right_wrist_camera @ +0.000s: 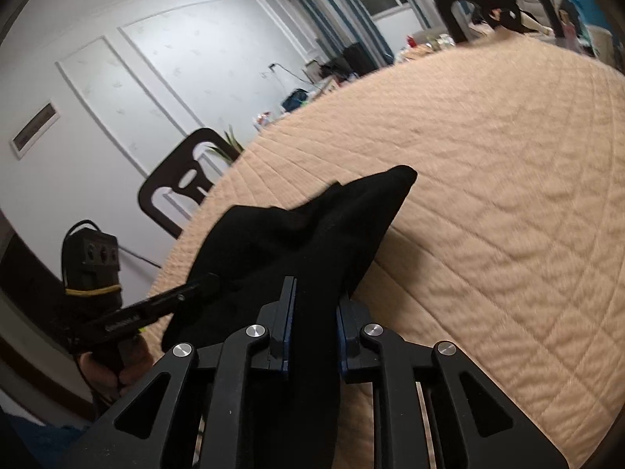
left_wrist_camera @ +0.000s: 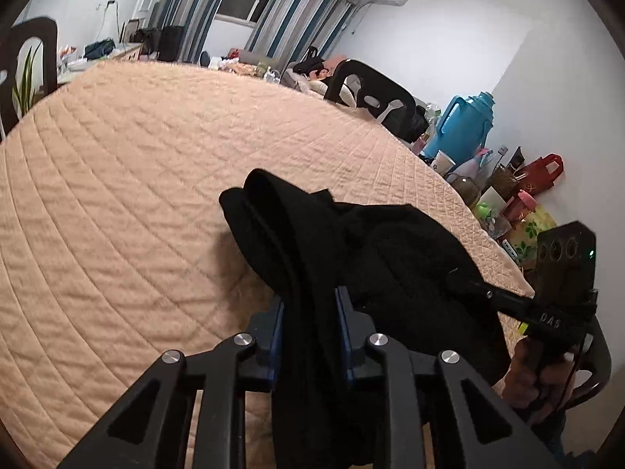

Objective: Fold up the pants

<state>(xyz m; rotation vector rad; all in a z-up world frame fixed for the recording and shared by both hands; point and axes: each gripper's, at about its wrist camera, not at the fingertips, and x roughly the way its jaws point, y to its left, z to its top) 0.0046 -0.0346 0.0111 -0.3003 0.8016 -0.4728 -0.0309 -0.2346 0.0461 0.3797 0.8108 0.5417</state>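
The black pants (left_wrist_camera: 375,258) hang bunched between my two grippers, above the near edge of a table under a peach quilted cover (left_wrist_camera: 136,179). My left gripper (left_wrist_camera: 308,297) is shut on one thick fold of the pants. In the left wrist view the right gripper (left_wrist_camera: 472,285) grips the cloth at the right. In the right wrist view my right gripper (right_wrist_camera: 312,297) is shut on another fold of the pants (right_wrist_camera: 312,226). The left gripper (right_wrist_camera: 207,279) holds the cloth at the left. The rest of the pants hangs hidden below the fingers.
The quilted cover (right_wrist_camera: 508,179) fills the space ahead. Dark chairs stand at the far edge (left_wrist_camera: 367,90) and at the left (right_wrist_camera: 179,183). A blue thermos jug (left_wrist_camera: 461,125), cups and bags crowd the right side. A window with striped curtains (left_wrist_camera: 250,0) is behind.
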